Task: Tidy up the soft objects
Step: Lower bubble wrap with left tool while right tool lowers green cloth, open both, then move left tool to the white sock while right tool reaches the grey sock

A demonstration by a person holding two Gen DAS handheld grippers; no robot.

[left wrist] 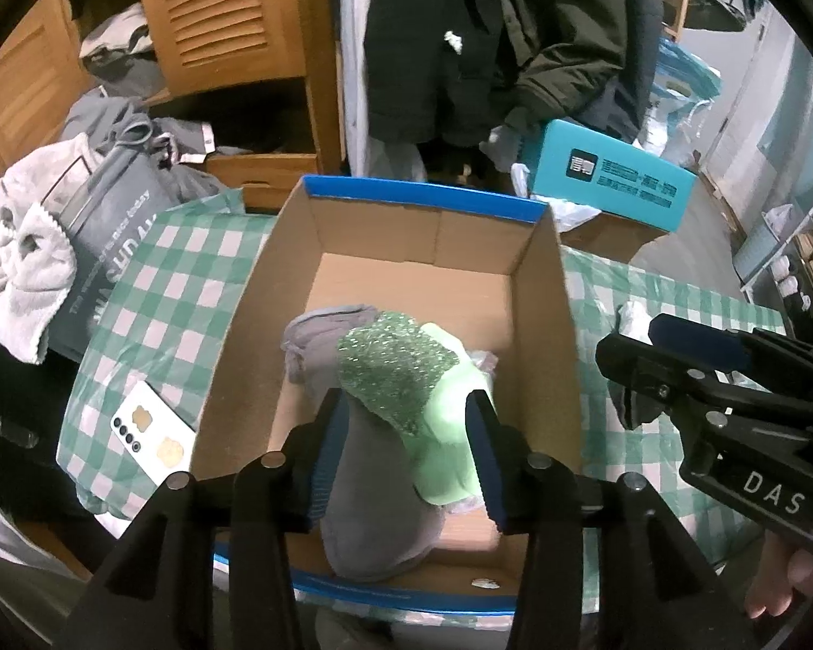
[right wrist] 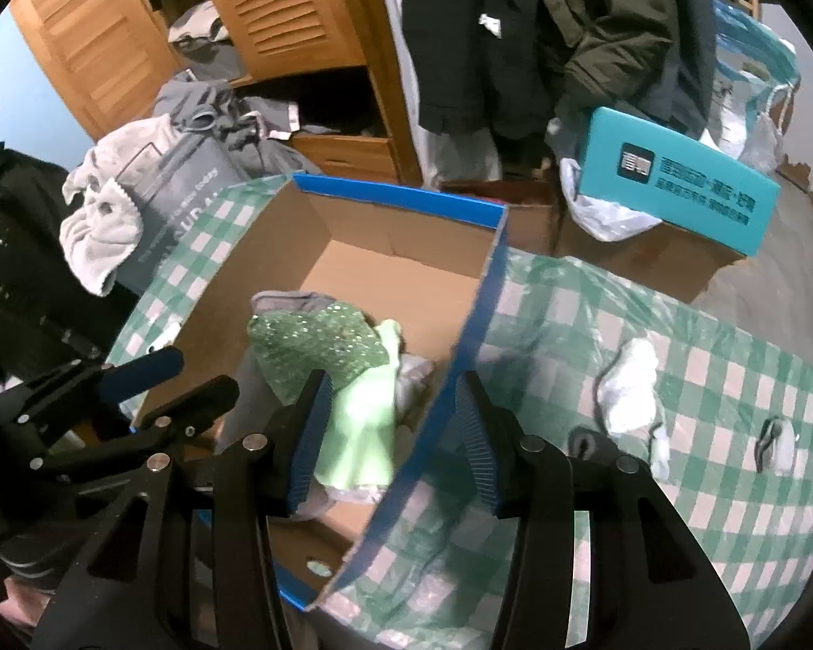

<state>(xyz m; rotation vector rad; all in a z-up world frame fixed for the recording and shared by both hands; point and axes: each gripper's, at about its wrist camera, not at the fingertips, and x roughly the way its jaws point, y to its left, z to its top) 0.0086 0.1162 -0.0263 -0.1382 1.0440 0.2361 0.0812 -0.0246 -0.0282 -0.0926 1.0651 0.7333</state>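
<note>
The soft objects lie in a pile inside the open cardboard box (left wrist: 542,298), which has a blue-edged rim and stands on the green-and-white checked cloth (left wrist: 152,292). On top is a glittery green cloth (left wrist: 395,374), coarse and sparkling. Under it is a pale green soft piece (left wrist: 450,444), smooth and matte. A grey fabric item (left wrist: 363,504) runs from the near box wall toward the middle.

My left gripper (left wrist: 406,460) is over the box with its blue-padded jaws set wide, one on each side of the pile. I cannot tell whether the pads touch the fabric. My right gripper (right wrist: 390,433) is also spread wide, and the right wall of the box passes between its fingers.

On the cloth to the right of the box lie white crumpled soft items (right wrist: 631,390); their form is hard to make out. A small dark-and-white item (right wrist: 775,441) near them is too blurred to identify.

Readable marking: "DAS" on the right gripper body in the left wrist view. The teal box (left wrist: 612,184) beyond carries printed characters too small to read. The grey bag (left wrist: 108,254) at the left bears partly hidden lettering. A white phone (left wrist: 152,433) lies beside the box.
</note>
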